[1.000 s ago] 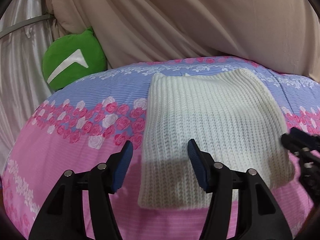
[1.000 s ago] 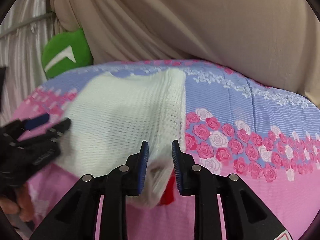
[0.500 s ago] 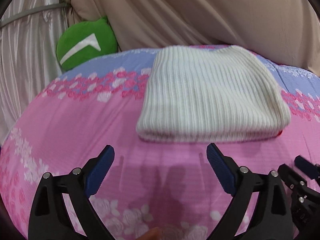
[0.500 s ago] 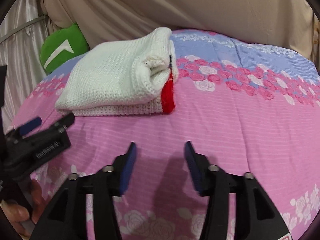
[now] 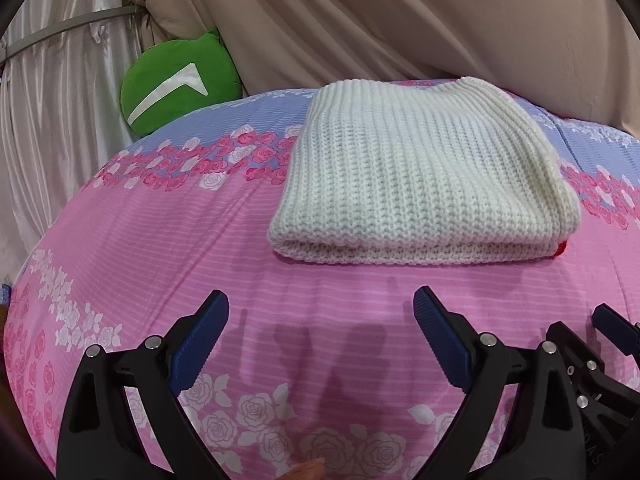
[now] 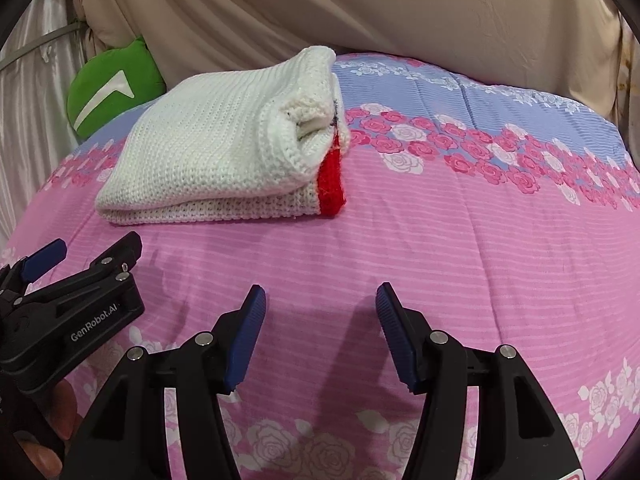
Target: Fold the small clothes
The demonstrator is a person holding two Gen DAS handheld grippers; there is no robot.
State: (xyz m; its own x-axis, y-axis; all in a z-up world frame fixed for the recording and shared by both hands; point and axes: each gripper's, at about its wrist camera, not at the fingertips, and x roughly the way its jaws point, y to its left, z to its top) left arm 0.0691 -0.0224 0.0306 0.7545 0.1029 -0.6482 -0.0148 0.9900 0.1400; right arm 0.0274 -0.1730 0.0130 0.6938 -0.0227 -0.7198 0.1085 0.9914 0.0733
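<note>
**Folded white knit lay on the bed, both claws empty**

The bed (image 5: 168,248), under a pink and blue cover printed with roses, carried everything. A beige curtain (image 5: 400,20) hung behind it, and a green cushion (image 5: 176,80) sat at its far left corner.

The white sweater (image 5: 412,176) lay folded into a thick rectangle on the bed's far half, right of the cushion, with bare cover between it and both claws. It was chunky ribbed wool, cream-white, stacked in several layers with a rolled edge facing right. A red band (image 6: 331,184) showed at its near right corner.

It looked soft and light, limp rather than stiff, and likely to sag or unfold if lifted by one layer. A pinch through all layers at the near folded edge, one claw at each corner, would probably hold it best; the coarse knit should not slip.

The left claw (image 5: 320,320) stood wide open, holding nothing. The right claw (image 6: 320,312) was also open and empty, its jaws less far apart.
</note>
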